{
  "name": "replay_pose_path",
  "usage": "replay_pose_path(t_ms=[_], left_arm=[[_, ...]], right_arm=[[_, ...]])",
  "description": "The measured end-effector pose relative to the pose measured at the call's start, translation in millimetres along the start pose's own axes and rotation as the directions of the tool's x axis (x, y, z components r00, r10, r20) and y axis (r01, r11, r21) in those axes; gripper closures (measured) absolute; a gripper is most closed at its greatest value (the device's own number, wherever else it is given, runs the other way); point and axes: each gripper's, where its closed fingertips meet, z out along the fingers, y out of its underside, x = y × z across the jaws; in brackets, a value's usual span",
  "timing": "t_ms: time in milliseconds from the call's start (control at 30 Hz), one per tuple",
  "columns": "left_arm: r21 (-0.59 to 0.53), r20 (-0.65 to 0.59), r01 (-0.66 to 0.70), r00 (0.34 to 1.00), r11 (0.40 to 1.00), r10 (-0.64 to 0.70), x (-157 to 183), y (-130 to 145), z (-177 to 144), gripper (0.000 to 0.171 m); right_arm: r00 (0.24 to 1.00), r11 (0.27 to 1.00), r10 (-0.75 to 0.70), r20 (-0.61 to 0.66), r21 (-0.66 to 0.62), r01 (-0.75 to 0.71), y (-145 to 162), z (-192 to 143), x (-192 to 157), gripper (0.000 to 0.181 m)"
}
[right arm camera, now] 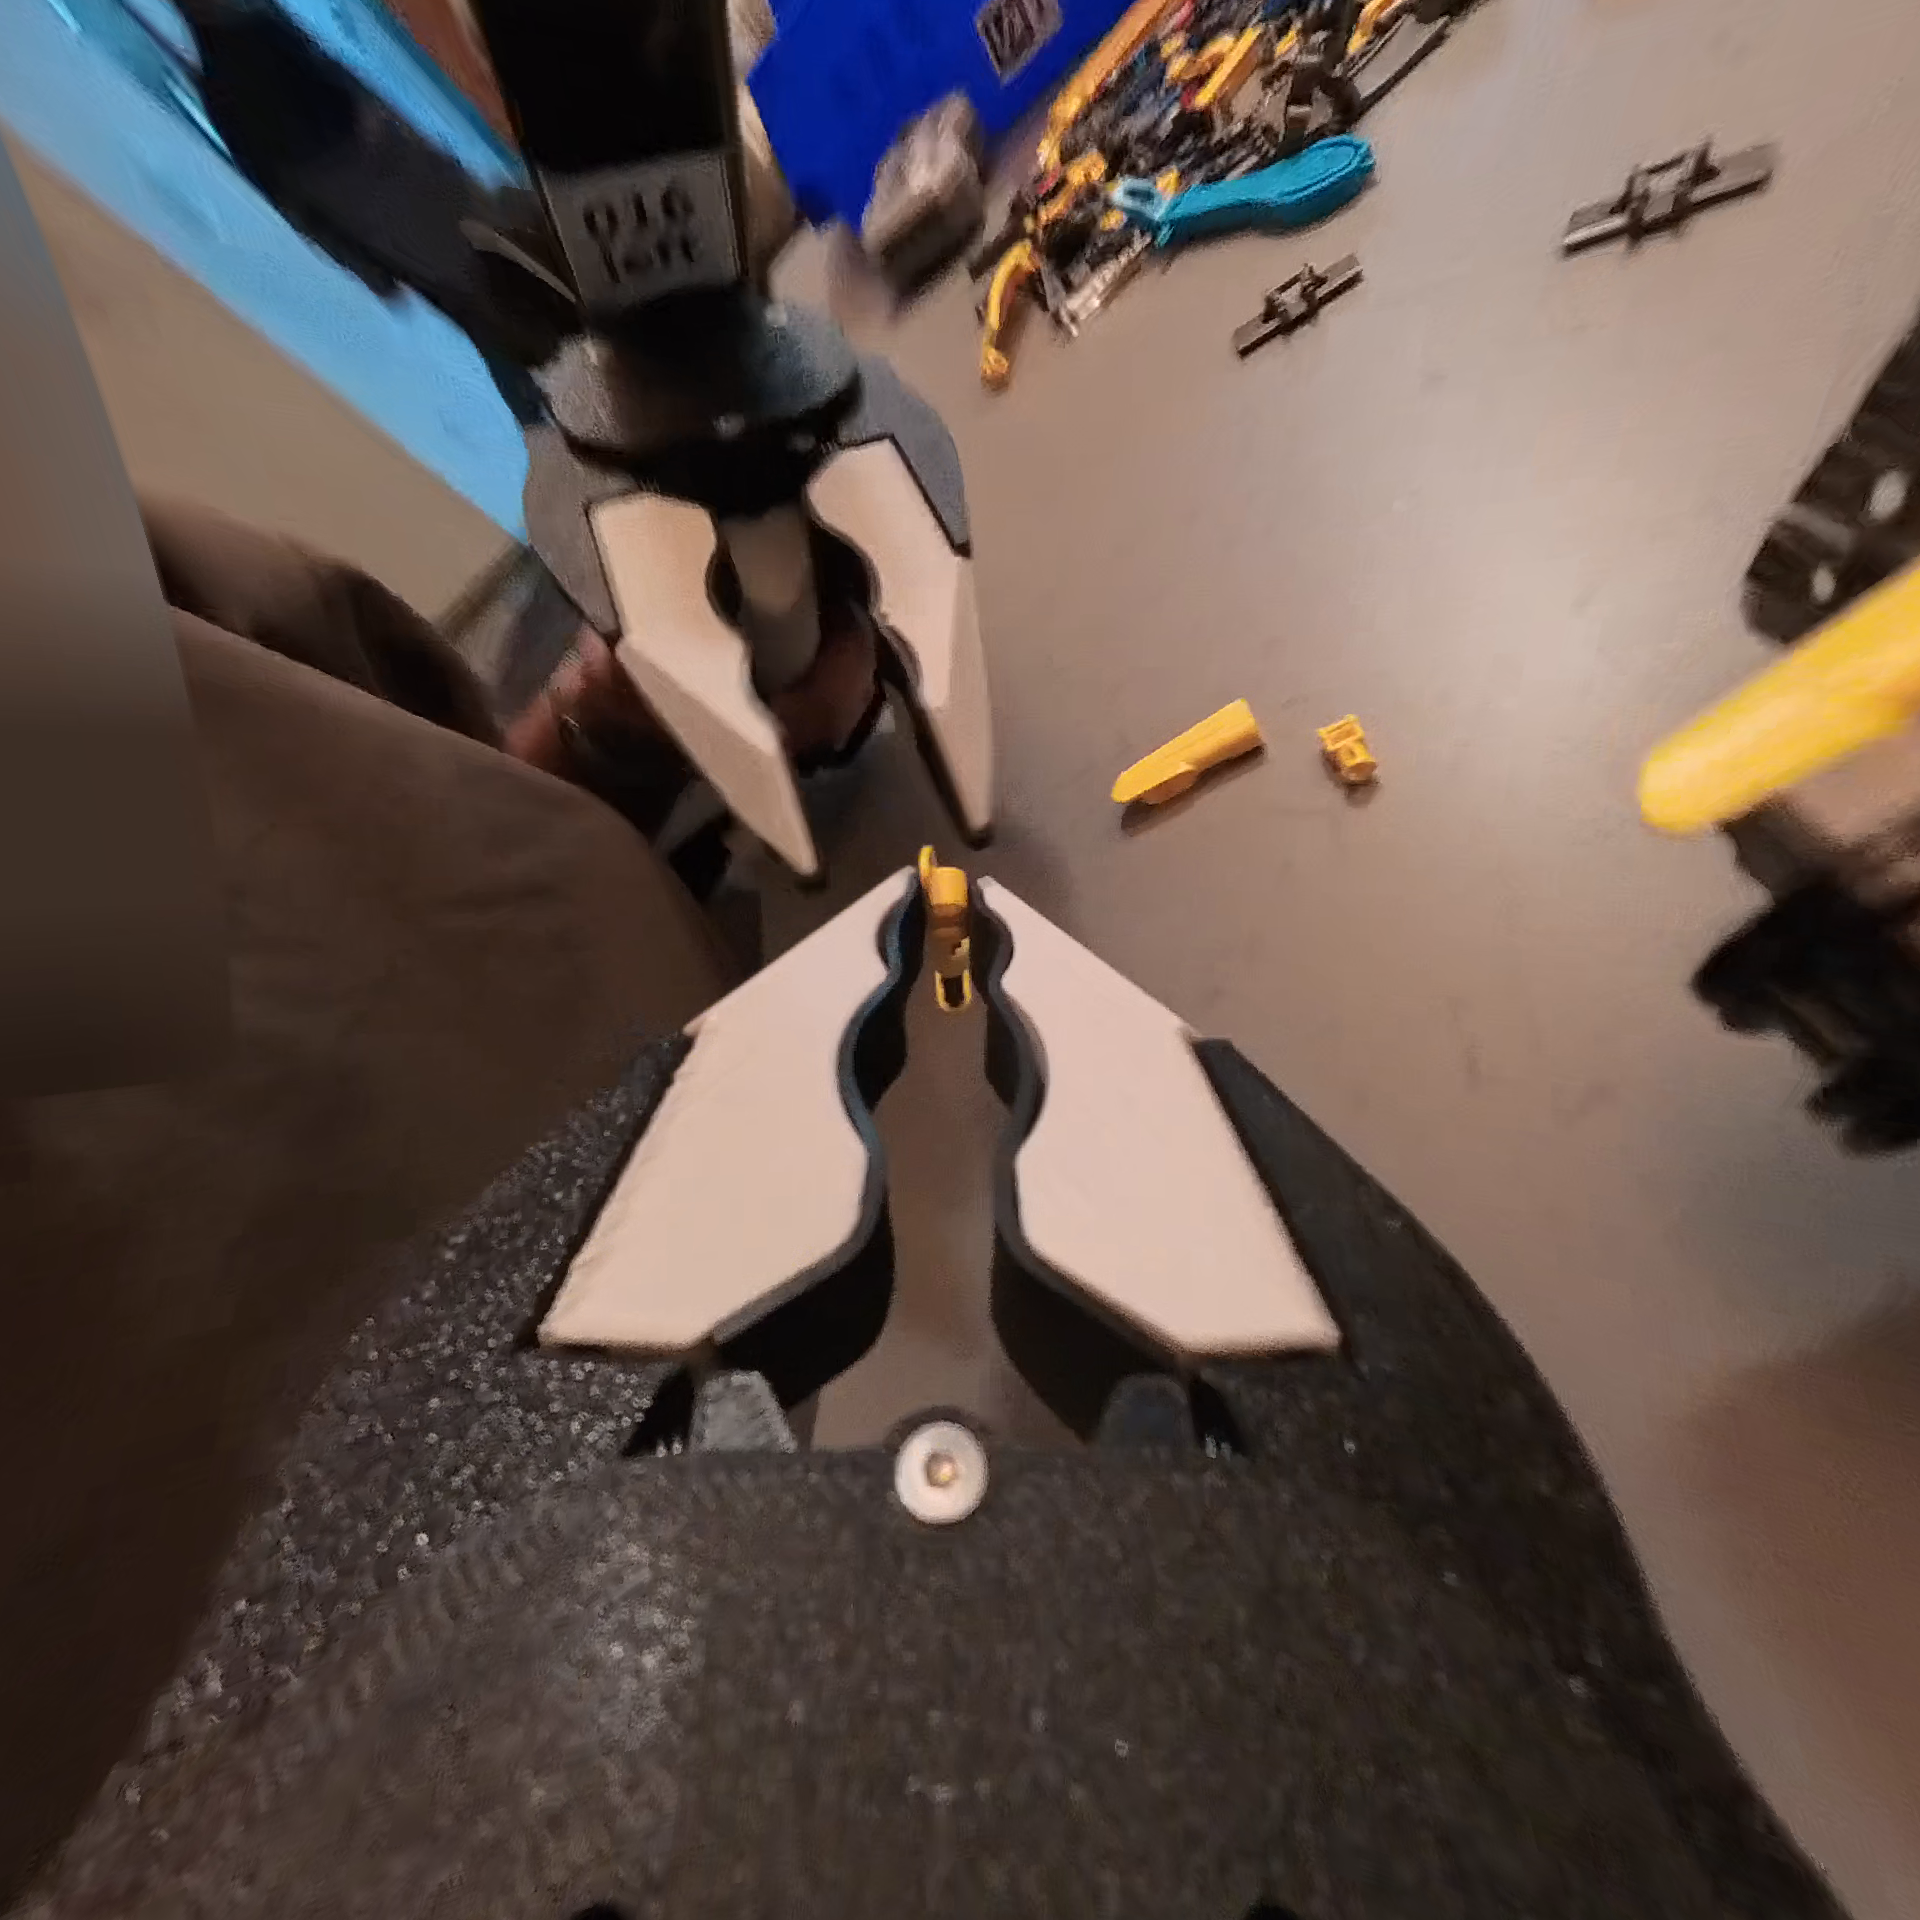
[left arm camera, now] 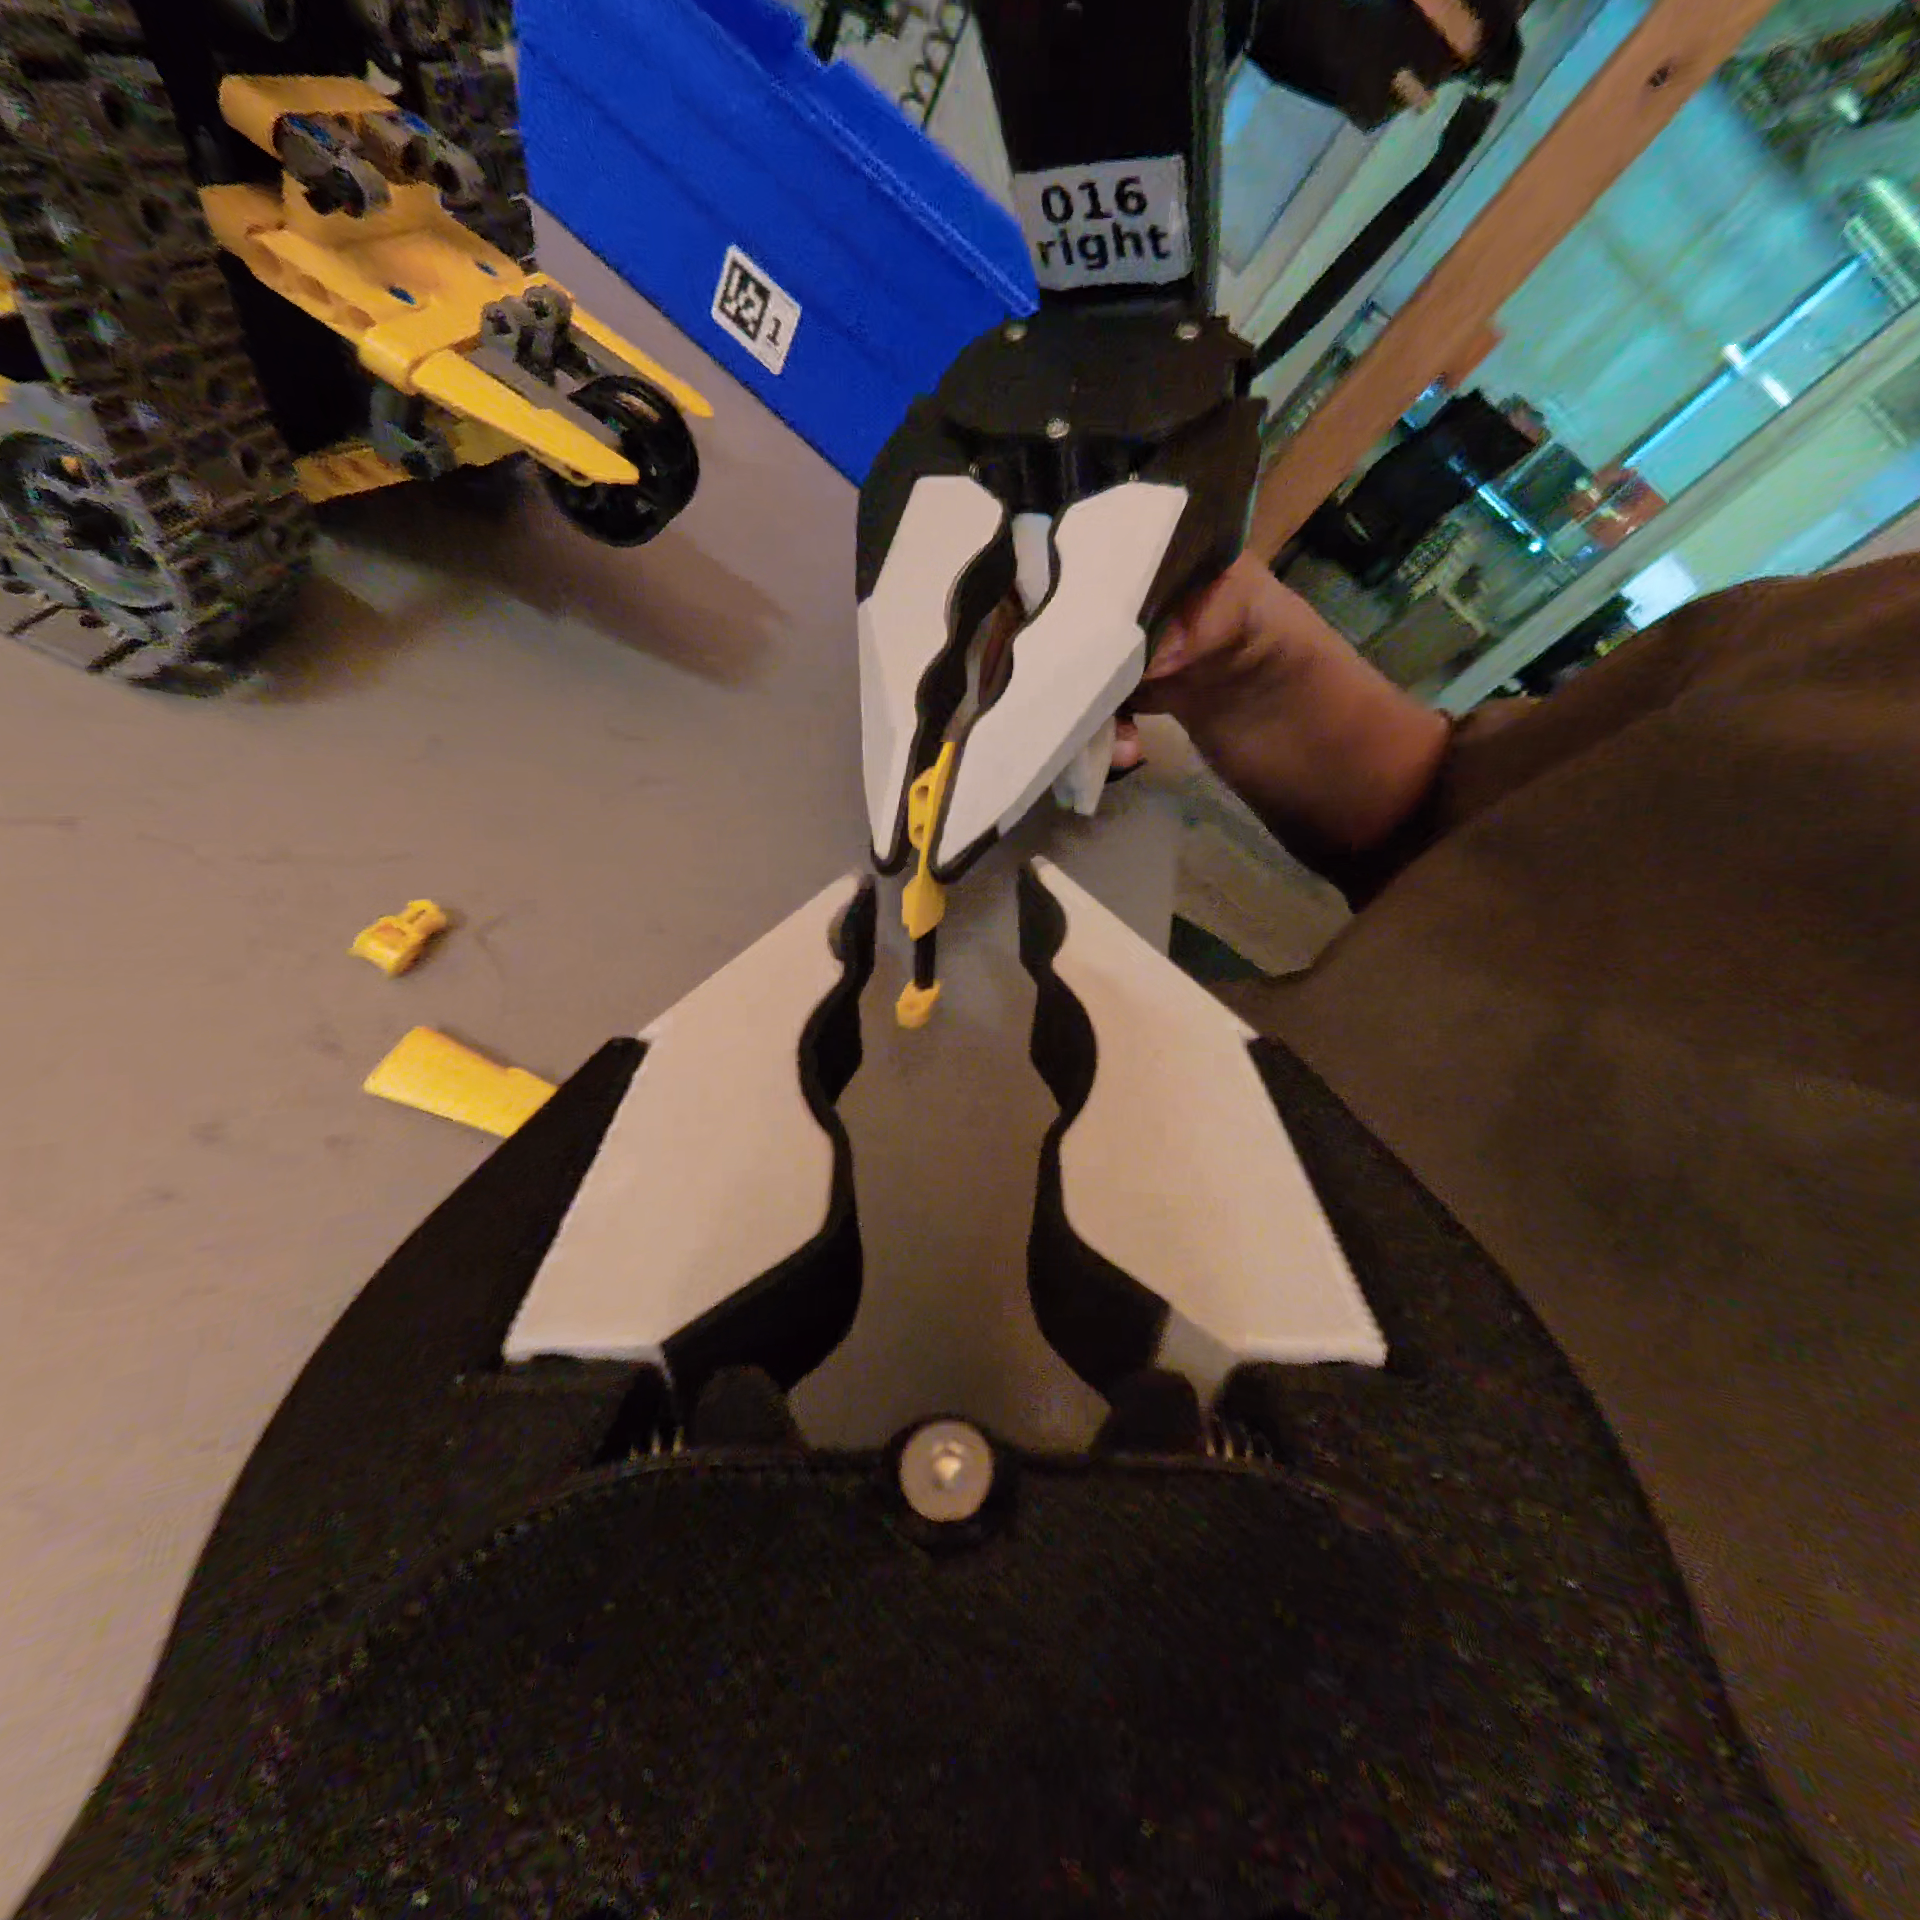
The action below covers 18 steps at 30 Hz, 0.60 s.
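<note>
My right gripper (right arm camera: 945, 883) is shut on a small yellow connector piece (right arm camera: 948, 920) held between its tips above the grey table. In the left wrist view the right gripper (left arm camera: 914, 862) comes down from above, and the yellow piece (left arm camera: 923, 902) hangs from it on a thin black axle (left arm camera: 923, 956) with a second yellow end (left arm camera: 914, 1006). My left gripper (left arm camera: 945, 881) is open and empty, with the hanging piece between its fingertips and not touching them. It also shows in the right wrist view (right arm camera: 891, 844), open, tips facing the right gripper's.
A yellow and black tracked brick vehicle (left arm camera: 416, 312) and a blue bin (left arm camera: 727, 187) stand at the back. A flat yellow panel (left arm camera: 457, 1081) and a small yellow connector (left arm camera: 400, 935) lie loose on the table (left arm camera: 312, 779). A pile of parts (right arm camera: 1143, 177) and black pieces (right arm camera: 1299, 304) lie farther off. A person's brown sleeve (left arm camera: 1610, 1143) is alongside. The grippers are tip to tip, or close to it.
</note>
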Motion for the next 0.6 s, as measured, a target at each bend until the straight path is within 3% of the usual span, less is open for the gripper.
replay_pose_path(t_ms=[67, 167, 400, 600], left_arm=[[-0.021, 0.042, -0.021, 0.999, 1.000, 0.022, -3.4, 2.3, 0.9, 0.163], [-0.029, 0.093, -0.049, 0.994, 0.998, 0.051, -7.0, 3.1, -0.5, 0.167], [0.030, 0.065, -0.038, 0.997, 0.999, 0.036, -5.7, -1.6, -10.5, 0.140], [-0.010, 0.106, -0.111, 0.988, 0.994, 0.112, -4.4, 1.4, -2.6, 0.167]], right_arm=[[0.997, 0.997, -0.072, -0.036, -0.039, 0.070, -0.1, 2.6, -1.0, 0.175], [0.985, 0.988, -0.141, -0.095, -0.076, 0.134, -2.3, 5.3, 3.7, 0.175], [0.994, 0.993, -0.112, 0.003, 0.024, 0.112, -20.3, 5.6, -9.8, 0.175], [0.990, 0.988, -0.141, 0.027, 0.061, 0.139, -27.7, 10.9, -15.0, 0.175]])
